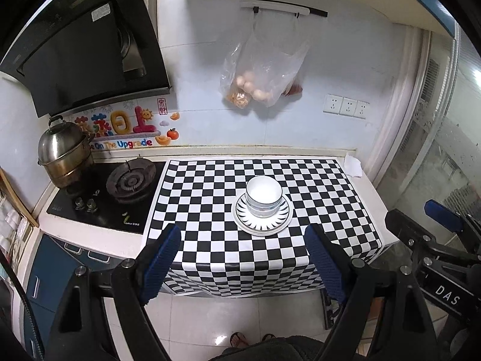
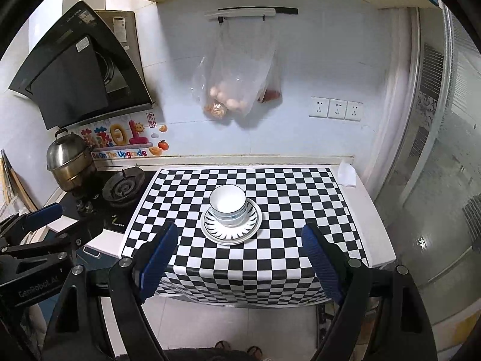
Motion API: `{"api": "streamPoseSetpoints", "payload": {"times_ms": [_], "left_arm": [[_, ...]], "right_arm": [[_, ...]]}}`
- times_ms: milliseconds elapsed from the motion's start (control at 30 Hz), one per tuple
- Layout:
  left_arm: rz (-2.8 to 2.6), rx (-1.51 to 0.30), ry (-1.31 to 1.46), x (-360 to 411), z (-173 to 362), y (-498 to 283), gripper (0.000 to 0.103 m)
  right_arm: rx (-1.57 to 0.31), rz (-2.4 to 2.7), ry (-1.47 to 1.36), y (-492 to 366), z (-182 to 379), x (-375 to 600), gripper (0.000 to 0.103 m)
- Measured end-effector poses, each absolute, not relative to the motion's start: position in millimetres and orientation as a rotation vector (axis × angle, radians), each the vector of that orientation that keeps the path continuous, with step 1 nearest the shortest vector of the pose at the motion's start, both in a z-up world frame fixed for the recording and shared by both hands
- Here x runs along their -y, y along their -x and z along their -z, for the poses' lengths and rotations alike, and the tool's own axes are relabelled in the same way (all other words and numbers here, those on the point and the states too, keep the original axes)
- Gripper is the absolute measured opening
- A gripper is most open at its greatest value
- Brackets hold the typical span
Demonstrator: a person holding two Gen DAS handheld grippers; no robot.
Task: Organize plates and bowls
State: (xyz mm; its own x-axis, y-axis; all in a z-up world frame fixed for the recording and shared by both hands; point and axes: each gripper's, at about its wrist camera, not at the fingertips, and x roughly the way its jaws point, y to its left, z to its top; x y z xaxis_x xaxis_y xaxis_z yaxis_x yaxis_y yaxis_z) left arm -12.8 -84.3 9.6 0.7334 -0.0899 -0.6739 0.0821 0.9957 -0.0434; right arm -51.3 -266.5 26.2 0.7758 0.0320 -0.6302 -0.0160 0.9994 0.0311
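Observation:
White bowls point(image 1: 264, 194) point(image 2: 227, 201) sit nested in a stack on stacked white plates point(image 1: 242, 215) point(image 2: 254, 221) with a black ray pattern, in the middle of the checkered cloth point(image 1: 210, 198) point(image 2: 285, 198). My left gripper point(image 1: 245, 236) is open, held back from the counter's front edge, with nothing between its blue pads point(image 1: 160, 266). My right gripper point(image 2: 240, 234) is open too, equally far back and empty. Each gripper shows at the side of the other's view: the right one point(image 1: 445, 215), the left one point(image 2: 45, 213).
A gas hob point(image 1: 132, 179) and a steel steamer pot point(image 1: 64, 153) stand left of the cloth, under a black hood point(image 1: 87, 57). Plastic bags of eggs point(image 1: 258, 72) hang on the wall above. A white cloth scrap point(image 1: 353, 165) lies at the counter's right corner. A person's sandalled feet point(image 1: 240, 338) show on the floor.

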Motion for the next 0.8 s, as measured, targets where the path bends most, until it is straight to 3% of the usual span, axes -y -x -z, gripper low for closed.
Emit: {"api": "streamPoseSetpoints", "payload": {"times_ms": [800], "left_arm": [[0.094,-0.762,0.004,89,-6,15,0.084]], "right_arm": [[-0.711,0.0,-0.028,52,-18,285,0.087]]}}
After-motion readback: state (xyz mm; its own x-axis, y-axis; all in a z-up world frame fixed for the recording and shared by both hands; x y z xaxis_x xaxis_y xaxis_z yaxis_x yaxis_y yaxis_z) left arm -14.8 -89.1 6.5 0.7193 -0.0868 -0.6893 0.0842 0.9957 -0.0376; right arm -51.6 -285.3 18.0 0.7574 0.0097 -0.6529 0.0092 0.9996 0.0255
